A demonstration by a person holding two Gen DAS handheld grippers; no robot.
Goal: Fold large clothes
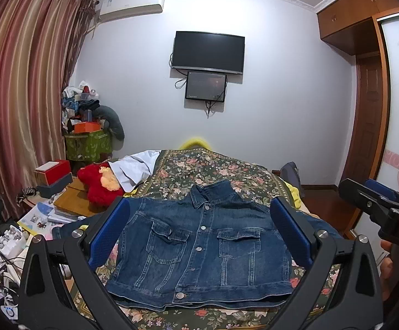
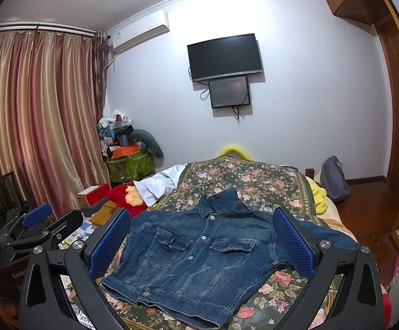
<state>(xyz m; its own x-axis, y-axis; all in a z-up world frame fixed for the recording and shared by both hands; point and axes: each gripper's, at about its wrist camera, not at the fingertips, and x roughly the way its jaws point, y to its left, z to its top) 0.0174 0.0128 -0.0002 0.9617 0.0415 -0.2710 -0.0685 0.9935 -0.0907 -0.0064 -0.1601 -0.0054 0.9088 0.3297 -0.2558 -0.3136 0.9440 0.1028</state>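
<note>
Denim jacket (image 1: 199, 250) is lying flat, front up and buttoned, on the floral bedspread (image 1: 221, 170) of the bed. Both grippers are hovering above its hem end, the left gripper (image 1: 199, 228) and the right gripper (image 2: 199, 236) each with jaws spread wide, grasping nothing. A red plush toy (image 1: 97, 184) is sitting beside the bed.

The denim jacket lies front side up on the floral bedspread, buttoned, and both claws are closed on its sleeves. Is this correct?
Not quite. Both wrist views show the left claw and right claw open, holding nothing. The denim jacket does lie front up and buttoned on the floral bedspread.
</note>
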